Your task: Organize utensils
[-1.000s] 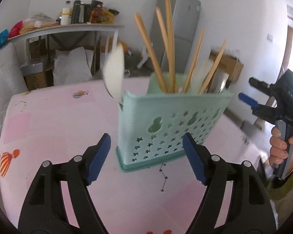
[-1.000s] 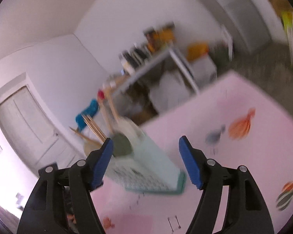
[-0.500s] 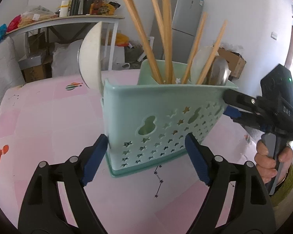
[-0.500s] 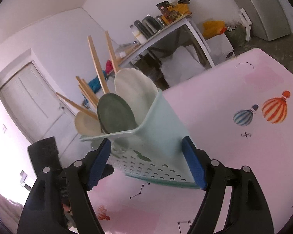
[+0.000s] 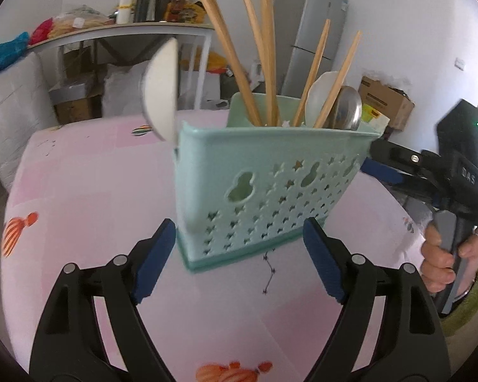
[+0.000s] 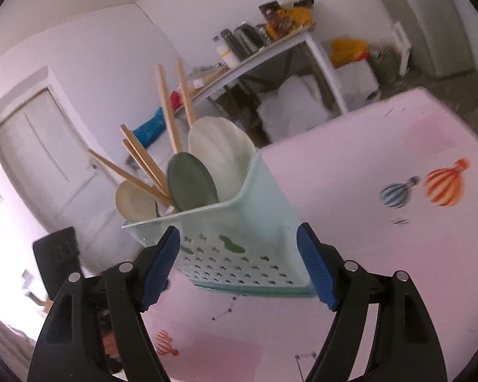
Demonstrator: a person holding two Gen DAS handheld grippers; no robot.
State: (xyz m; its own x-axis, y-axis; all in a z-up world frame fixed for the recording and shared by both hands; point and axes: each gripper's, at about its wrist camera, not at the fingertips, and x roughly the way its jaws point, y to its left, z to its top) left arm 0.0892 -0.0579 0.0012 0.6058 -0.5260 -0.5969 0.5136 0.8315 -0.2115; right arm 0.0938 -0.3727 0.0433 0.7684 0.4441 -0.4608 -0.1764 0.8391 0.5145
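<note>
Both tongs agape — left tongs (image 5: 237, 261), right tongs (image 6: 237, 267).

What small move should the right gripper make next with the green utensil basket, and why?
Probably close the right gripper on the utensil basket. Its jaws are open, one on each side of the basket's narrow end, and the basket looks tilted on the table. The left gripper is also open, so nothing holds the basket.

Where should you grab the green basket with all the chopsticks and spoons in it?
Grab the basket by its two short end walls, near the top rim. It is tall and narrow and full of upright chopsticks, so coming from the ends, like the right gripper does, probably keeps it from tipping.
</note>
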